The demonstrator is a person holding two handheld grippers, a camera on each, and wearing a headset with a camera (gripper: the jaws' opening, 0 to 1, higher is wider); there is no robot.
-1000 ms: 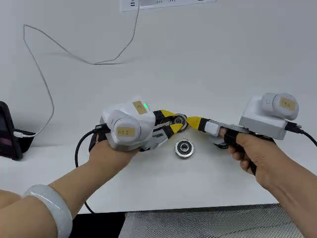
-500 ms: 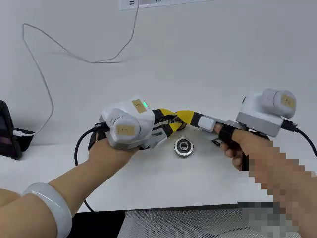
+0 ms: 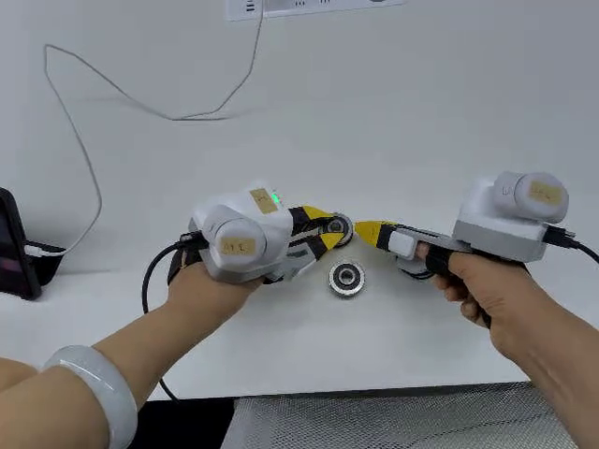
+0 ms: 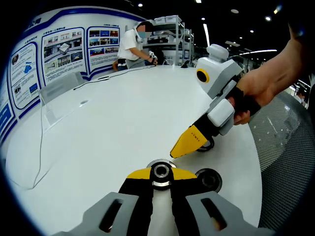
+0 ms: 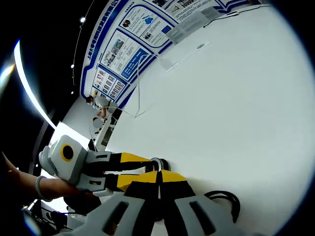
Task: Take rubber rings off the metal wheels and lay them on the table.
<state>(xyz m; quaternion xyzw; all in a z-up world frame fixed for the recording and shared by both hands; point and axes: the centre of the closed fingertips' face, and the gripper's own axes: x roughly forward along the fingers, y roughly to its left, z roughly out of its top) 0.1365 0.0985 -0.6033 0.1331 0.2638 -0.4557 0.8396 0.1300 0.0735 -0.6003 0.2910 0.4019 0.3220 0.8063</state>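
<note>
My left gripper [image 3: 324, 234] [image 4: 161, 175] is shut on a small metal wheel [image 3: 339, 226] [image 4: 161, 171] and holds it just above the white table [image 3: 393, 140]. A second metal wheel [image 3: 346, 278] [image 4: 209, 178] lies flat on the table below it. My right gripper [image 3: 367, 229] [image 5: 158, 176] has its yellow jaws pressed together with nothing visible between them. Its tip is a short way right of the held wheel. A loose black rubber ring [image 4: 204, 145] [image 5: 224, 202] lies on the table under the right gripper.
A dark device [image 3: 14, 248] stands at the table's left edge with a white cable [image 3: 84, 159] running back to a power strip [image 3: 309, 7]. The left gripper's black cable [image 3: 148, 281] trails toward the front edge. A mesh seat [image 3: 374, 421] sits below that edge.
Half a second ago the right gripper's tip was up against the held wheel; it has since drawn back to the right. The left gripper and the wheel on the table stayed put.
</note>
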